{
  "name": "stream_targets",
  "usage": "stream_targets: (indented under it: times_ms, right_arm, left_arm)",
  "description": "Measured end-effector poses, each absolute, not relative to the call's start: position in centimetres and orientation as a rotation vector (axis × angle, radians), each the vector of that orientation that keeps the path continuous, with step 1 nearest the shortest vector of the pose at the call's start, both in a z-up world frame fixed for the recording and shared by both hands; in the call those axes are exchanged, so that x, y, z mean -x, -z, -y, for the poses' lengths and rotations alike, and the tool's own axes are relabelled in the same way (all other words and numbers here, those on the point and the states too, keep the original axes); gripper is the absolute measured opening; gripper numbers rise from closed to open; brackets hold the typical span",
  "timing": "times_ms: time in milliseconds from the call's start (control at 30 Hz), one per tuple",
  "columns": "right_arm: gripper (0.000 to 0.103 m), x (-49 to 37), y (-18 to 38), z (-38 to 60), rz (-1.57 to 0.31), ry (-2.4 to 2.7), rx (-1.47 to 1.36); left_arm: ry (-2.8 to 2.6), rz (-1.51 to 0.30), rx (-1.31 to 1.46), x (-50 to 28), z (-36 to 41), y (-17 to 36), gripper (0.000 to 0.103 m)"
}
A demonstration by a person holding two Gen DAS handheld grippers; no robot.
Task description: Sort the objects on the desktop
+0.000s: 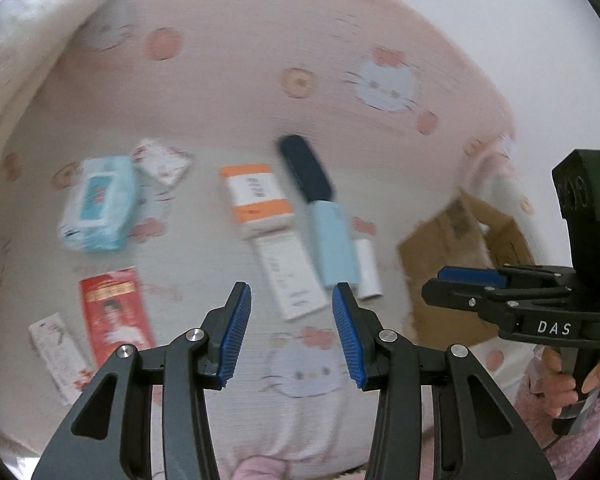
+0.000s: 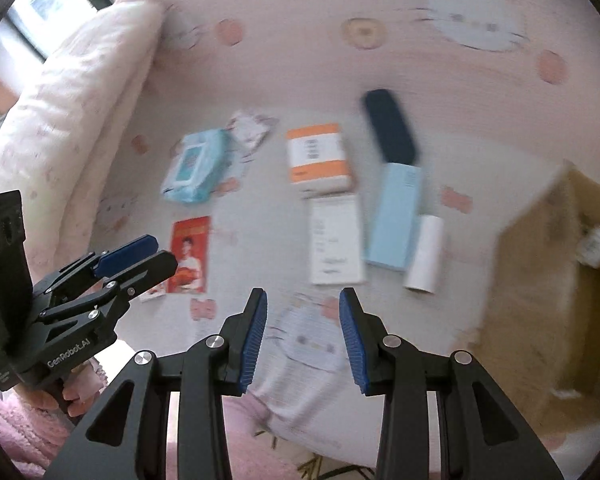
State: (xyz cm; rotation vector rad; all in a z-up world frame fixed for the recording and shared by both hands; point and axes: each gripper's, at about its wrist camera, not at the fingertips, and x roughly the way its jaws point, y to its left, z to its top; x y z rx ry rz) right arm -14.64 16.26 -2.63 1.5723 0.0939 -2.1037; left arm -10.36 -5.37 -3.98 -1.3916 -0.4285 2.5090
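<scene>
While both grippers hover empty w/ jaws spread, left gripper (image 1: 292,332) and right gripper (image 2: 303,338), the items lie loose on the pink bedsheet (image 2: 300,40): wipes pack (image 2: 194,168), orange-white box (image 2: 318,156), light-blue box (image 2: 396,216), white tube (image 2: 425,254). Cardboard box (image 2: 540,264) sits right, something white inside. Whichever's next, approach square, grip across the narrow side.
</scene>
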Motion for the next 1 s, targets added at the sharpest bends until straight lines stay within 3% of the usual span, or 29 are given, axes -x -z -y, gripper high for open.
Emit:
stream_targets:
  times_ms: [533,1000]
  right_arm:
    - [0.034,18.2,7.0,-7.5,-0.113,1.933,-1.641]
    - [0.035,22.8,14.2,-11.5,-0.008,1.898,-1.808]
  left_arm:
    - [-2.529,0.598,1.501,11.6,13.2,8.1,0.047]
    - [-2.374,0.657,1.588,16.9,8.8,15.2,0.047]
